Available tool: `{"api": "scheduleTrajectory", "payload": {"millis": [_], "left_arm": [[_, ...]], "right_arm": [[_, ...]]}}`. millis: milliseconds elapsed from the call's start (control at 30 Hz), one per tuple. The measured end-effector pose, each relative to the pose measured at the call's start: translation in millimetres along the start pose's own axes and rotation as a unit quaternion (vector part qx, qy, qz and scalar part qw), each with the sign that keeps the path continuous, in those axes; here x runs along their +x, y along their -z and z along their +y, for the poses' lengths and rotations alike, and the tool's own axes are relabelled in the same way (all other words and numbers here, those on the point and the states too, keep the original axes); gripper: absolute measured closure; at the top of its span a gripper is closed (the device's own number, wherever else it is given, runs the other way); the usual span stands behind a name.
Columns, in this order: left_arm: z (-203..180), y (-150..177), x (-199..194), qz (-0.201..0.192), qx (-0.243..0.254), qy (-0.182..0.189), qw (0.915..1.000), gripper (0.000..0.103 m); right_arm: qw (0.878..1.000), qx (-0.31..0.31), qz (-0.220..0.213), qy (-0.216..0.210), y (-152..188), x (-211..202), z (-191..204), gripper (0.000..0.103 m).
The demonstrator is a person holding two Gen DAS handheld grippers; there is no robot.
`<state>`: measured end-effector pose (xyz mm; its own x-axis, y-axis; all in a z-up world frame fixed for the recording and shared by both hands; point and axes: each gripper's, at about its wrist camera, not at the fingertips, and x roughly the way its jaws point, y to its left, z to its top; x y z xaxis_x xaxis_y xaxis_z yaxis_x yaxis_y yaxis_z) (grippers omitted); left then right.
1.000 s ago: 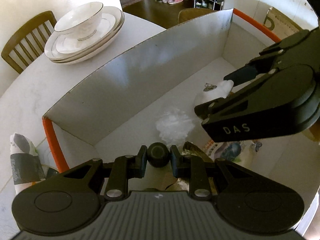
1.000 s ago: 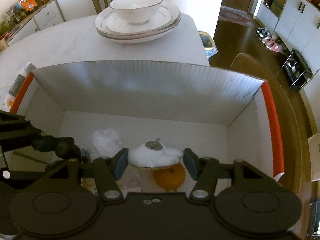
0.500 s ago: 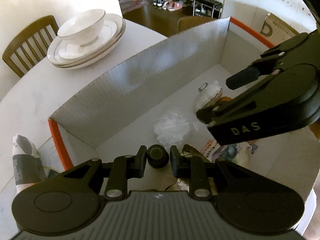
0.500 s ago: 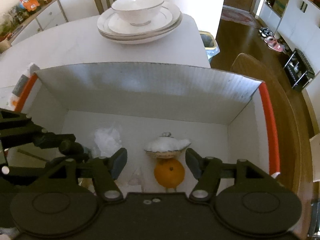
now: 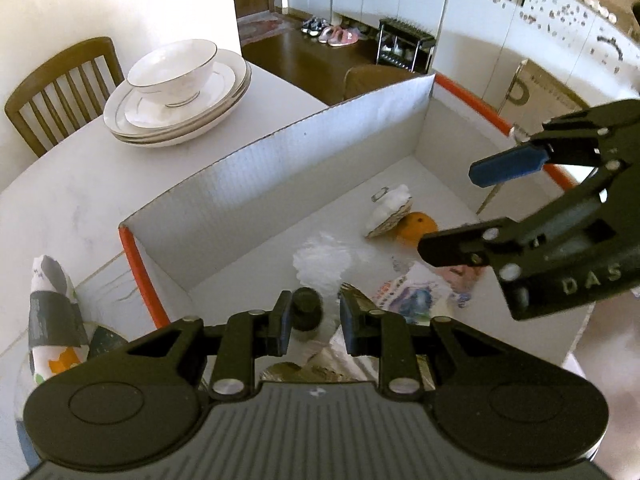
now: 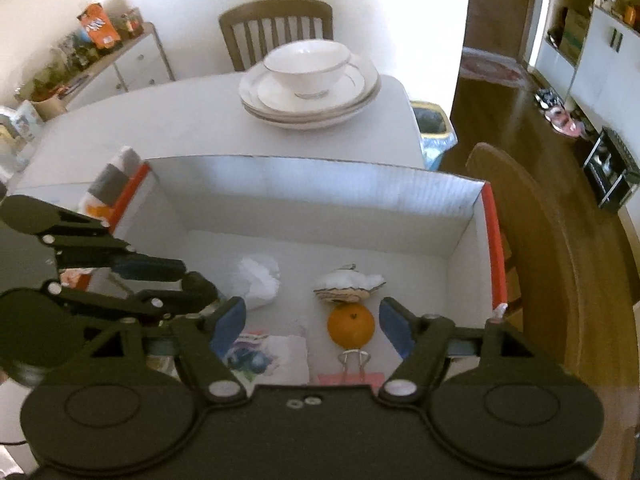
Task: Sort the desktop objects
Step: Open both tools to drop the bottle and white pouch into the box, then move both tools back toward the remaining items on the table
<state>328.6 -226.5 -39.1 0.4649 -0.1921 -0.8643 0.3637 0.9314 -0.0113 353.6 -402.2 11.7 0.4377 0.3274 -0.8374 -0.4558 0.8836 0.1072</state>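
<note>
The left gripper [image 5: 311, 316] jaws clamp a small dark knob-like piece [image 5: 306, 309], its identity unclear; the right gripper [image 6: 311, 324] jaws have just been opening, empty, above the white shell-like ornament [image 6: 349, 285] lying against the orange [image 6: 351, 325] inside the white box [image 6: 320, 188]. Next comes dropping the left's piece.

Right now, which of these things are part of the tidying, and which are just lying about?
Part of the job:
- cardboard box
- white shell-like ornament just released by the opening right gripper
- orange
- crumpled white wad
- dark round knob in the left gripper

Just lying about:
- stacked plates and bowl
- chair
- shoes
</note>
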Motion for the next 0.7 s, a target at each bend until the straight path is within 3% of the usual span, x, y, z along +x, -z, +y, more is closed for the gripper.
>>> {"api": "scheduleTrajectory", "payload": {"millis": [500,600,667,700], "left_arm": [[-3.8,18.6,-36.1,-0.038,-0.018,0.035,0.9985,0.079],[-1.7,25.3,-44.0,-0.045,-0.024,0.042,0.9979,0.070],[0.3,30.6,-49.6,-0.052,-0.027,0.046,0.9972,0.039],[1.7,33.7,-53.0,-0.059,-0.028,0.048,0.9967,0.035]], "right_arm": [[0.999,-0.007,-0.050,-0.014,17.3,-37.6,3.5,0.015],[0.998,-0.006,-0.063,-0.018,22.4,-45.1,7.8,0.010],[0.997,-0.001,-0.069,-0.021,24.8,-49.7,10.2,0.010],[0.997,0.001,-0.072,-0.023,26.2,-52.1,11.8,0.008]]}}
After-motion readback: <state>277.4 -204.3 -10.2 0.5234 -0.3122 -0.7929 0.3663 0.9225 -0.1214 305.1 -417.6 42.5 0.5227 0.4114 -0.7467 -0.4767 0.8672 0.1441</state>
